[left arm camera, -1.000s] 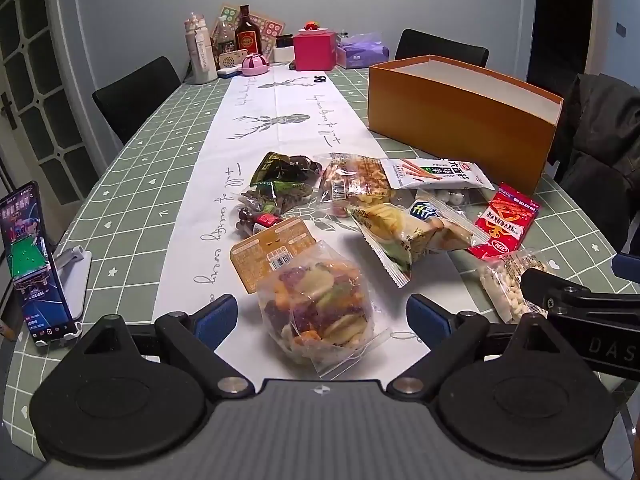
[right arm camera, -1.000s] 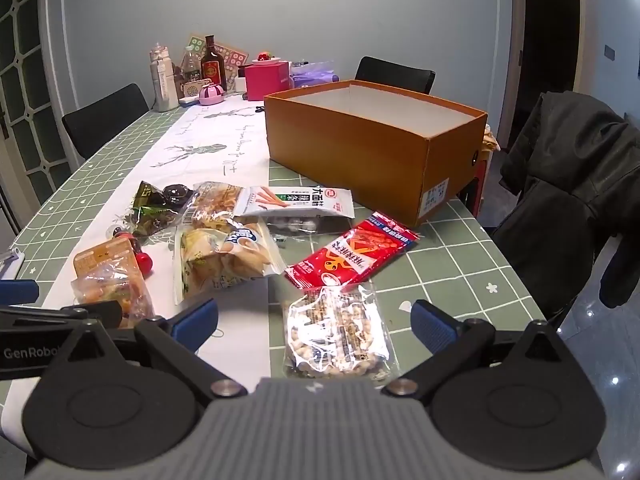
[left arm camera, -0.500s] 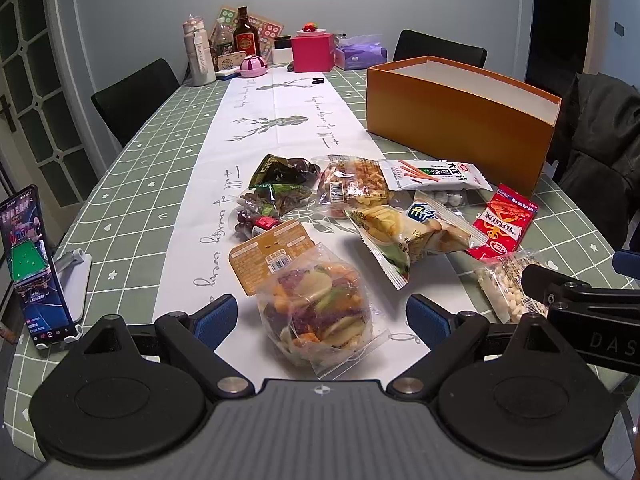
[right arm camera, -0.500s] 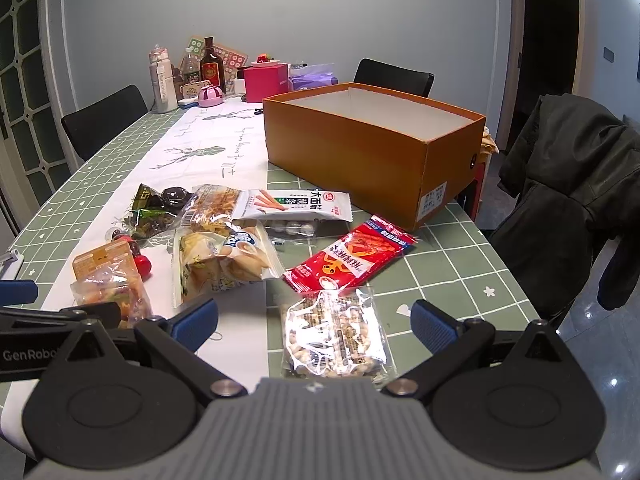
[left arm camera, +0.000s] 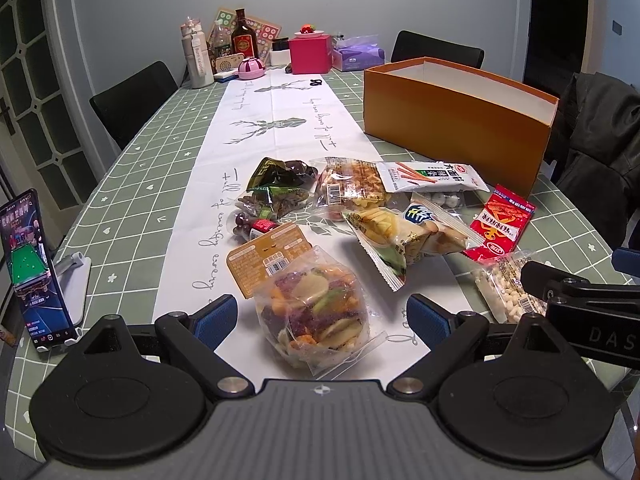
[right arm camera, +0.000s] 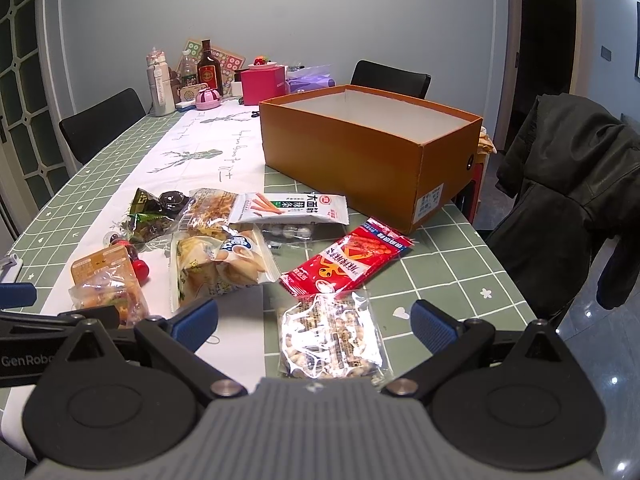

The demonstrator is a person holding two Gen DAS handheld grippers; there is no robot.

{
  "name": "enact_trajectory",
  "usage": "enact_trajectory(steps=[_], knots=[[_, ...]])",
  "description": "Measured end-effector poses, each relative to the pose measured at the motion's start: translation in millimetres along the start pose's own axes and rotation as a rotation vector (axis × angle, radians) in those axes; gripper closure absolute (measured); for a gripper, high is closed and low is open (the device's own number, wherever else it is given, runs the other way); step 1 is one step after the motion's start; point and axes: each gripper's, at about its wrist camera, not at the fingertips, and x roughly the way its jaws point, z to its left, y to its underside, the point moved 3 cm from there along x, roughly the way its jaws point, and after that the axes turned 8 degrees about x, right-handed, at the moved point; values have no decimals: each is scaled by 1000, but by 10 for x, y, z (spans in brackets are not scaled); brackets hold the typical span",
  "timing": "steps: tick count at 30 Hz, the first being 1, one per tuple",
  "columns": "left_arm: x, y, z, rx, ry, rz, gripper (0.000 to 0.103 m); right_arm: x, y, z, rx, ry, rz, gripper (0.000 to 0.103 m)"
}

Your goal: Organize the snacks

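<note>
Where snacks (left arm camera: 360, 208) crowd, orange box (right arm camera: 372, 152) stands behind.

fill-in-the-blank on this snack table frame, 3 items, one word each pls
1. Both the left gripper and the right gripper hold nothing, and their jaws stand ____.
2. The orange cardboard box sits on the table with no ____ on it.
3. The bag of mixed vegetable chips lies in front of the ____ gripper, while the clear pack of small pale snack balls lies in front of the other.

Missing words: open; lid; left
</note>
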Motion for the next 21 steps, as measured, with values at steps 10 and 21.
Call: enact_trajectory(steps=[10, 21], knots=[[-6, 16, 1, -4, 1, 2, 0, 5, 13, 9, -3, 2, 0, 3], [8, 47, 35, -13, 2, 5, 0, 11, 28, 29, -7, 5, 3, 3]])
